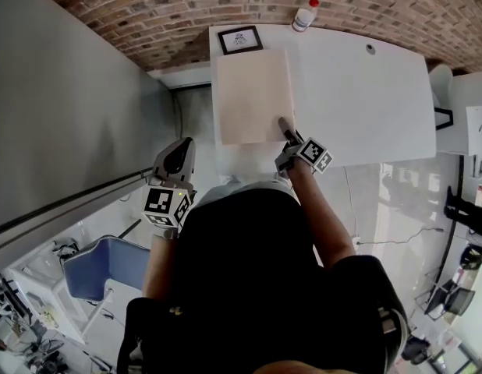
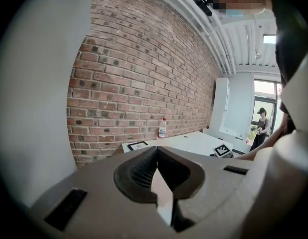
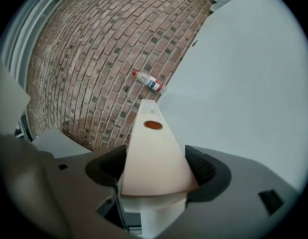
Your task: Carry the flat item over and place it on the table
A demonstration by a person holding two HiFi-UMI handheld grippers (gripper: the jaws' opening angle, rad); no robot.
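A flat beige binder (image 1: 253, 96) lies on the left part of the white table (image 1: 358, 92), its long side running away from me. My right gripper (image 1: 286, 127) is at its near right corner. In the right gripper view the binder's spine (image 3: 154, 153), with a round orange-rimmed hole, stands between the two jaws of the right gripper (image 3: 156, 171); the jaws stand wide on either side of it. My left gripper (image 1: 177, 156) hangs low at my left side, off the table, away from the binder. Its jaws (image 2: 156, 156) meet at the tips with nothing held.
A framed marker card (image 1: 239, 40) and a white bottle with a red cap (image 1: 305, 14) stand at the table's far edge by the brick wall. A grey wall runs along the left. A blue chair (image 1: 120, 267) stands behind me; a person (image 2: 261, 128) stands far off.
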